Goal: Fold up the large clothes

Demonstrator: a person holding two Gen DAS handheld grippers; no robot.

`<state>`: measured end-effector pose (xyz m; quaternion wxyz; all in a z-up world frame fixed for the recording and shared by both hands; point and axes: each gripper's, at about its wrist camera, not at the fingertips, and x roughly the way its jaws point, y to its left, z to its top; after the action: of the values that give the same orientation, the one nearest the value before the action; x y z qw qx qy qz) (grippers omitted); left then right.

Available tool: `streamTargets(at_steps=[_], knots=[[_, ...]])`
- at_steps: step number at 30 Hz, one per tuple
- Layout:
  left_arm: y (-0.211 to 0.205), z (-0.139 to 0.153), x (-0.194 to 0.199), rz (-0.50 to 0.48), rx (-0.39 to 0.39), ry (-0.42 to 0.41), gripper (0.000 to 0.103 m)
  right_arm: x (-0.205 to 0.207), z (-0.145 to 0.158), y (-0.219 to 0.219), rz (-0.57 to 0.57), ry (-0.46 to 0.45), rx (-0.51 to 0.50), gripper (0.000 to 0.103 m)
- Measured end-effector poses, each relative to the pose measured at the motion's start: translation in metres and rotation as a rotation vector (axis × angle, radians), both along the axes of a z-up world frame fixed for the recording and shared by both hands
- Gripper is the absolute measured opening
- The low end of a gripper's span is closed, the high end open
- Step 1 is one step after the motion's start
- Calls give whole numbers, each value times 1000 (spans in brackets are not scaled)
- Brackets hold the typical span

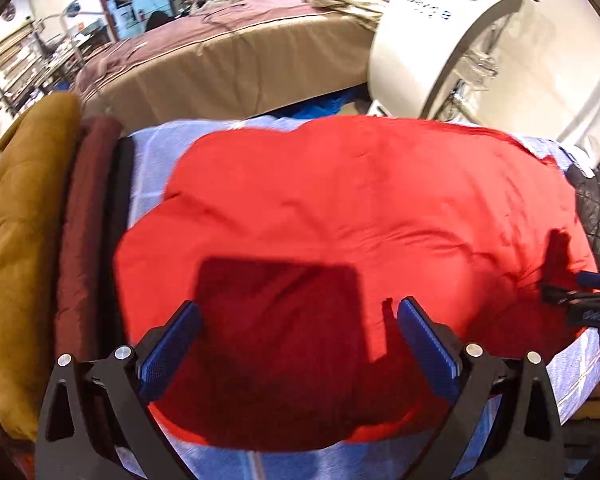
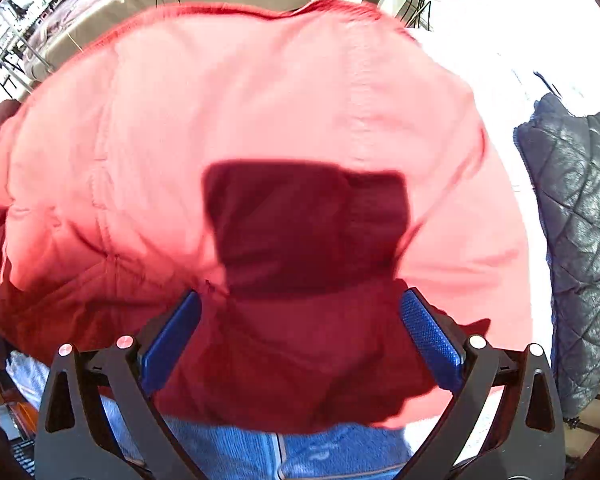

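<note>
A large red padded garment [image 1: 340, 216] lies folded in a thick, roughly rectangular pile on a light blue checked cloth [image 1: 152, 160]. My left gripper [image 1: 298, 312] hovers open over its near edge, nothing between the blue pads. In the left wrist view my right gripper [image 1: 588, 292] shows at the garment's right edge. In the right wrist view the red garment [image 2: 260, 120] fills the frame, and my right gripper [image 2: 300, 304] stands open just above its near part, holding nothing.
Folded mustard [image 1: 24, 240] and maroon [image 1: 84, 232] textiles lie stacked to the left. A black quilted jacket [image 2: 580, 240] sits to the right. Behind stand a bed with a brown cover [image 1: 228, 56] and a white machine [image 1: 440, 40].
</note>
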<state>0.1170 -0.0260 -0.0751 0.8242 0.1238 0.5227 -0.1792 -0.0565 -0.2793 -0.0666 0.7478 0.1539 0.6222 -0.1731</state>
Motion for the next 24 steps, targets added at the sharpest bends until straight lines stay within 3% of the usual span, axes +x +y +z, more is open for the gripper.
streamTargets(at_steps=[4,7,9,12,18,24], knots=[[24,-2,12,21,-14,30,97,-14,12,-11,-31,3,-15,99],[22,-17,22,17,19,46,98,-30,16,-29,-43,22,-9,99],[17,-30,34,49,30,88,98,-31,9,-36,-43,46,-24,99],[20,-45,49,109,-14,160,98,-37,-5,-37,-40,97,-15,99],[25,-69,64,74,-68,240,99,-36,-33,-40,-33,136,-2,99],[16,-82,72,68,-61,257,99,-25,-58,-50,-48,147,56,99]])
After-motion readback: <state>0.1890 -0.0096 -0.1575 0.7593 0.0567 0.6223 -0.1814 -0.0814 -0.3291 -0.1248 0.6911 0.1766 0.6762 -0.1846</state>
